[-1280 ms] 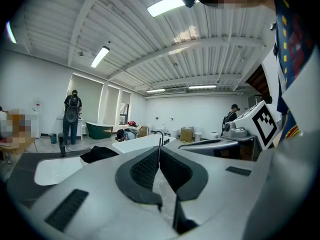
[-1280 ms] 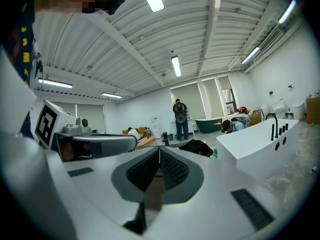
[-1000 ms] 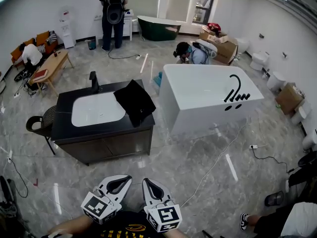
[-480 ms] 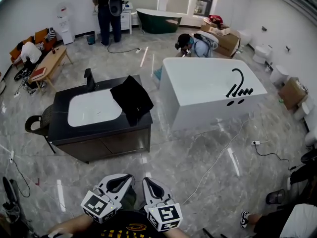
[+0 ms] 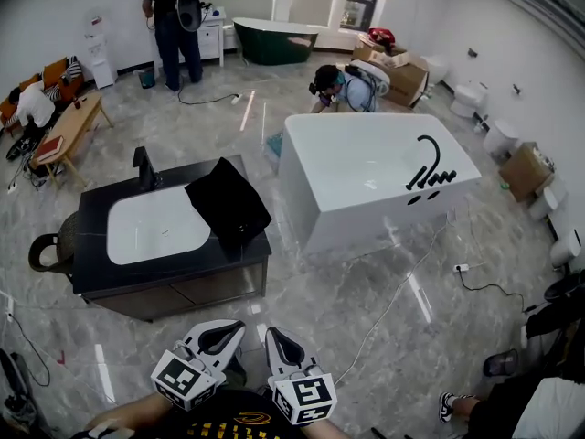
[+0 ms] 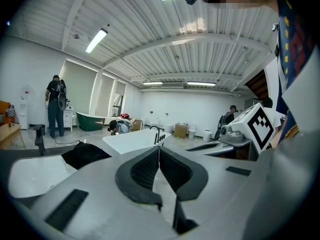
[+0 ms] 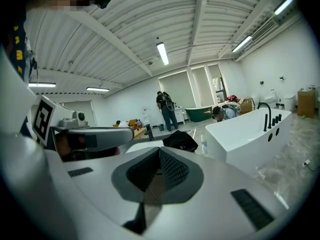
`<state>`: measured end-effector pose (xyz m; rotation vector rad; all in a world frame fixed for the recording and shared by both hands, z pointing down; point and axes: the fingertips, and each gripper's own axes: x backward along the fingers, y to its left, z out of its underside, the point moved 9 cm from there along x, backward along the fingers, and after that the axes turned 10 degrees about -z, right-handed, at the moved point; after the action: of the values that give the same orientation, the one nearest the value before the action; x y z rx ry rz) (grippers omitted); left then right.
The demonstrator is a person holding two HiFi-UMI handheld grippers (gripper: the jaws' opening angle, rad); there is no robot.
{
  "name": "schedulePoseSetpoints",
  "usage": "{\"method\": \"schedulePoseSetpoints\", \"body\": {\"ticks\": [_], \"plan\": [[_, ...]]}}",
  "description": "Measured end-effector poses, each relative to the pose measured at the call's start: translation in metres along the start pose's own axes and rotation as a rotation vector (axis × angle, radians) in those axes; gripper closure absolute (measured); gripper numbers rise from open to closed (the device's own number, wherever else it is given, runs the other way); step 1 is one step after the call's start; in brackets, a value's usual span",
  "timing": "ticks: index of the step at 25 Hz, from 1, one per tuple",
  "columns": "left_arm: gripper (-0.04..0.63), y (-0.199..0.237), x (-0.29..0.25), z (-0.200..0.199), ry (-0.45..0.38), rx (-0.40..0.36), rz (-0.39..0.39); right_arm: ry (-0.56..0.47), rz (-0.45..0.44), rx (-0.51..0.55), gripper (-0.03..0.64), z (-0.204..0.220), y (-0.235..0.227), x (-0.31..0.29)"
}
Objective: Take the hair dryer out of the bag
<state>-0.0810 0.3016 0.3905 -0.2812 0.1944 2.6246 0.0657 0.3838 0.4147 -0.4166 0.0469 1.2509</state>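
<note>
left claw [image 5: 224,335] and right claw [image 5: 279,341] sat shut, empty; far black bag [image 5: 228,204] looked limp, best pinched by an edge.

Low in the head view, the left gripper [image 5: 233,329] and right gripper [image 5: 273,335] sit side by side, jaws together and empty. Beyond them a black bag [image 5: 227,202] lies on a dark vanity [image 5: 91,273], just beside its white sink [image 5: 151,230]. A white bathtub [image 5: 366,172] stands to the right.
</note>
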Motion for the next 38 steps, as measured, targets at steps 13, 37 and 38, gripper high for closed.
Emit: {"method": "schedulePoseSetpoints", "body": {"ticks": [13, 37, 38], "plan": [[0.591, 0.134, -0.044, -0.005, -0.007, 0.088, 0.008, 0.114, -0.006, 0.009, 0.609, -0.027, -0.008, -0.132], [0.591, 0.211, -0.094, -0.002, 0.016, 0.098, -0.071, 0.178, -0.050, -0.075, 0.609, -0.051, -0.059, -0.215], [0.591, 0.214, -0.098, -0.004, 0.010, 0.095, -0.090, 0.179, -0.059, -0.074, 0.609, -0.052, -0.064, -0.218]]}}
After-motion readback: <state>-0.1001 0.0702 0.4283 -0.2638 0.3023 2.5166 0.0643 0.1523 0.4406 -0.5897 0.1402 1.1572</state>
